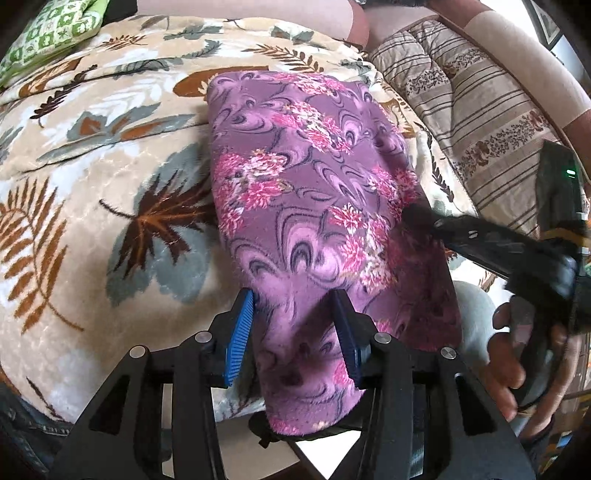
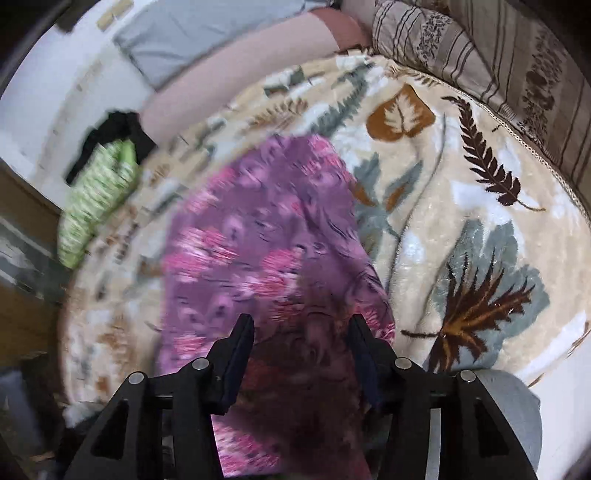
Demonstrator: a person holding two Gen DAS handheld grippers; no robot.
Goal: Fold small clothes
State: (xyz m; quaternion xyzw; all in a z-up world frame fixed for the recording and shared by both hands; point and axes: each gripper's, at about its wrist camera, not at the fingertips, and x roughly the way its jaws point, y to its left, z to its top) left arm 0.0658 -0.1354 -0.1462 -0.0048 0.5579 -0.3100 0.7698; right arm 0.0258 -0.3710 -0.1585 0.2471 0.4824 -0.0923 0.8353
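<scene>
A purple garment with pink flowers lies as a long folded strip on the leaf-patterned blanket; its near end hangs over the bed edge. My left gripper is open, its blue pads astride the garment's near end. My right gripper is open over the same garment, in a blurred view. It shows in the left wrist view as a black tip touching the garment's right edge, held by a hand.
A green patterned cloth lies at the blanket's far left corner, also in the right wrist view. A striped quilted cover runs along the right. The leaf blanket extends right of the garment.
</scene>
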